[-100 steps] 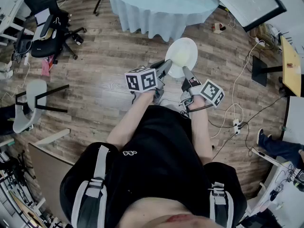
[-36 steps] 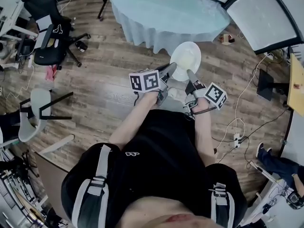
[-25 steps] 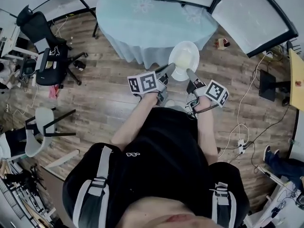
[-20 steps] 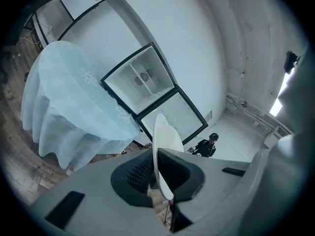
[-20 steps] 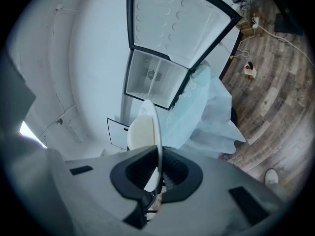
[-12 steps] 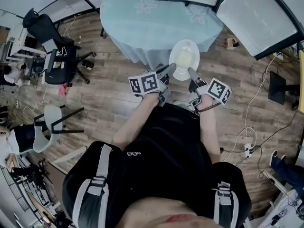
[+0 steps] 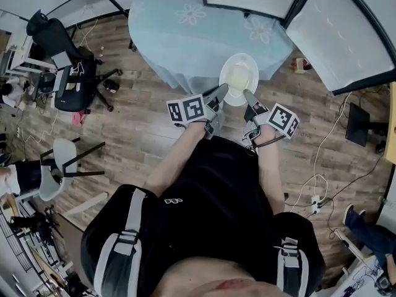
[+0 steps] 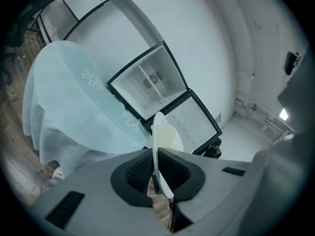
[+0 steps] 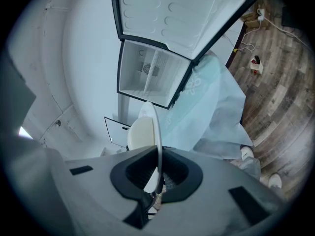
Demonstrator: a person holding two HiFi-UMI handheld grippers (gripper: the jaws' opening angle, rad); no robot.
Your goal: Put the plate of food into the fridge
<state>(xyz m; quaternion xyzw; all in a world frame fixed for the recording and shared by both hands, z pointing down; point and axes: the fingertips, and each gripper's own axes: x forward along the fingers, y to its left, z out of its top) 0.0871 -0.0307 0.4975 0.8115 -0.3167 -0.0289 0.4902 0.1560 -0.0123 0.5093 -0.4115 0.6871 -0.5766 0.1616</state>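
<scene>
A white plate (image 7: pixel 239 79) with pale yellow food is held level in front of me by both grippers. My left gripper (image 7: pixel 221 94) is shut on its left rim and my right gripper (image 7: pixel 248 96) on its right rim. In the left gripper view the plate (image 8: pixel 160 140) stands edge-on between the pads of the left gripper (image 8: pixel 156 173). The right gripper view shows the plate (image 9: pixel 147 132) likewise clamped in the right gripper (image 9: pixel 158 173). The open fridge (image 8: pixel 147 82) stands beyond the table, its white inside (image 9: pixel 147 75) bare and its door (image 9: pixel 177 14) swung wide.
A round table with a pale blue cloth (image 7: pixel 198 26) lies between me and the fridge; the plate hangs over its near edge. An office chair (image 7: pixel 68 73) and a white chair (image 7: pixel 62 159) stand left on the wood floor. Cables (image 7: pixel 322 159) trail at the right.
The table and fridge have drawn nearer in the head view. The plate, carried along in both grippers, has gone from above the wood floor to above the table's near edge.
</scene>
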